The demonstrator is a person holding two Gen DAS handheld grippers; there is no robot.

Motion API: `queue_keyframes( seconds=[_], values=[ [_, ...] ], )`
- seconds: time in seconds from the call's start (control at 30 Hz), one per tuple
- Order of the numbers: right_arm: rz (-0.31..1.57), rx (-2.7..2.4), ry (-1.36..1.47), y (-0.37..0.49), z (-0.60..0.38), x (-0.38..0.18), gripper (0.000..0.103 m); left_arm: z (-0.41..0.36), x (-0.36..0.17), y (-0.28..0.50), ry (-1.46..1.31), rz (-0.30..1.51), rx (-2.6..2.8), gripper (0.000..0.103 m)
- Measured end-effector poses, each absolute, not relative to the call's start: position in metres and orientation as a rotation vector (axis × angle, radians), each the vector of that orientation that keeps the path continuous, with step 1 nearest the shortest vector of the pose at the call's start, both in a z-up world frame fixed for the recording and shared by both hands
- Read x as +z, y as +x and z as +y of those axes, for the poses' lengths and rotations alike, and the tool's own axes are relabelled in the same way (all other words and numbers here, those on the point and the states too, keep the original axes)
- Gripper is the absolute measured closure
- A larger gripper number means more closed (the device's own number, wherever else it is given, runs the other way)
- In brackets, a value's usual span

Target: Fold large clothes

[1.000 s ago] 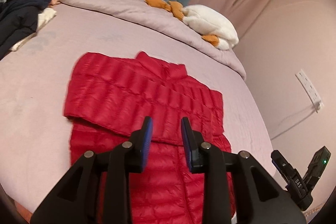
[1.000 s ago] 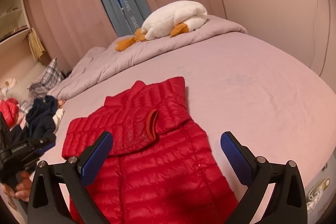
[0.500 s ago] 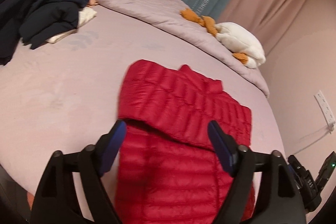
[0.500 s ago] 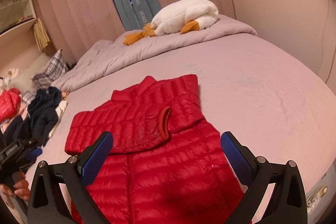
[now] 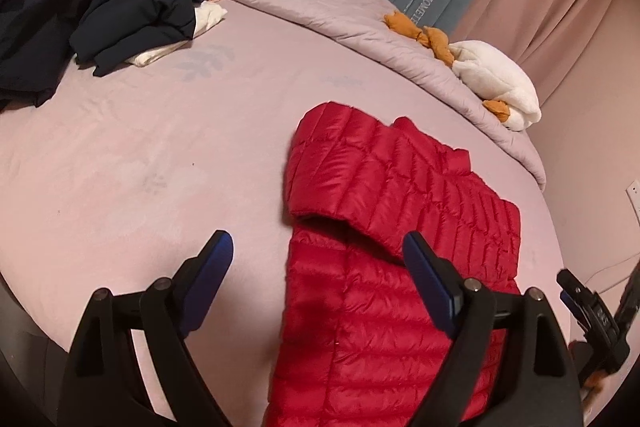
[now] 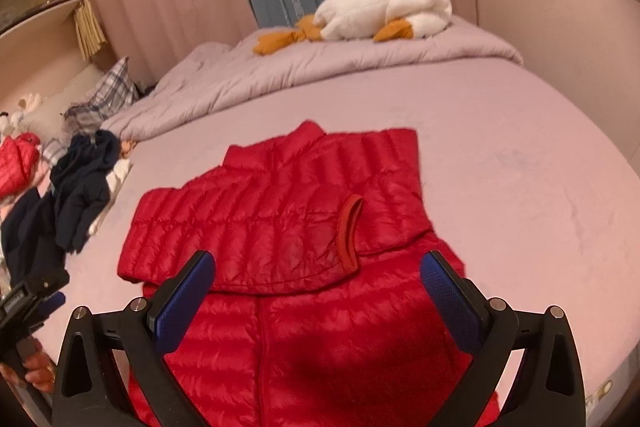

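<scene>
While left tool (image 5: 318, 267) opens empty, red jacket (image 6: 288, 227) flat, sleeves folded

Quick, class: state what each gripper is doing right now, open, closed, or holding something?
Left gripper: jaws opening, empty, above the red jacket.
Right gripper: open, empty, above the same jacket.

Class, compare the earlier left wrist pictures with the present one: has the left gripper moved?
Yes. The left gripper has shifted leftward: the red jacket, lying flat on the bed, now sits right of centre, and its jaws are opening, empty.
</scene>
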State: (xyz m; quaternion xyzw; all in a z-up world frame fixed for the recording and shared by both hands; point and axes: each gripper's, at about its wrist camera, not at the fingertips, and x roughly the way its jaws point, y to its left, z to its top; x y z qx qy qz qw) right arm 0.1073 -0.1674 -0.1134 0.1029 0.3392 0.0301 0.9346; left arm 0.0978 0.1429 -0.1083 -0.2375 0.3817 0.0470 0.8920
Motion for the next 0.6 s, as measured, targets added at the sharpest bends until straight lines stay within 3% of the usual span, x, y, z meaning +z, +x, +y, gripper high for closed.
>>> queue_keyframes(
  seconds=[0.3,0.6],
  values=[
    [0.819,0.058,0.238,0.143,-0.172,-0.139,0.001,0.142,-0.128,0.102,-0.51,0.865,0.092,0.016],
    [0.891,0.051,0.232,0.166,-0.165,-0.163,0.02,0.14,-0.137,0.105,-0.518,0.896,0.09,0.016]
  ],
)
